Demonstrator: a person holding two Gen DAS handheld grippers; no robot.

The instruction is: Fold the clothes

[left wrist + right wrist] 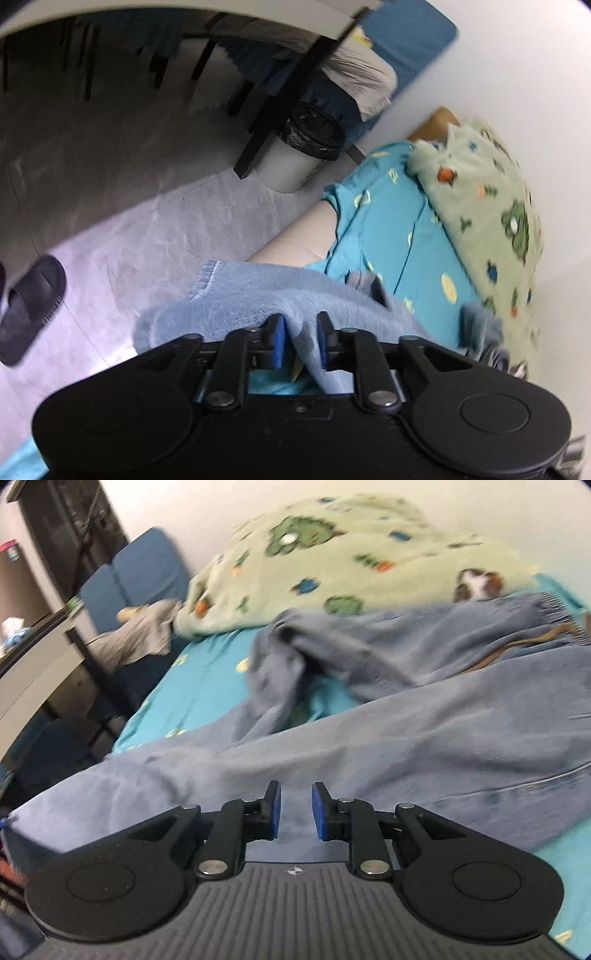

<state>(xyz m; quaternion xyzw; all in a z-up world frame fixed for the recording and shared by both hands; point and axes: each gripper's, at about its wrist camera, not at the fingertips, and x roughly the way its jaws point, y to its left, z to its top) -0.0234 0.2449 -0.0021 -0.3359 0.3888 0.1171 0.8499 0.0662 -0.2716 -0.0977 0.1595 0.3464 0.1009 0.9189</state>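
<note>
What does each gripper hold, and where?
Right gripper: nothing; its pads stand apart above the blue trousers. Left gripper: a fold of the trousers lies between its pads; a firm grip cannot be told.

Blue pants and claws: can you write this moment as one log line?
left claw: apart, blue pants fold between | right claw: open above pants | bed sheet: beneath

trousers (406, 738): soft matt cloth | blanket (351, 554): fuzzy fleece | bedsheet (388, 229): smooth cloth
</note>
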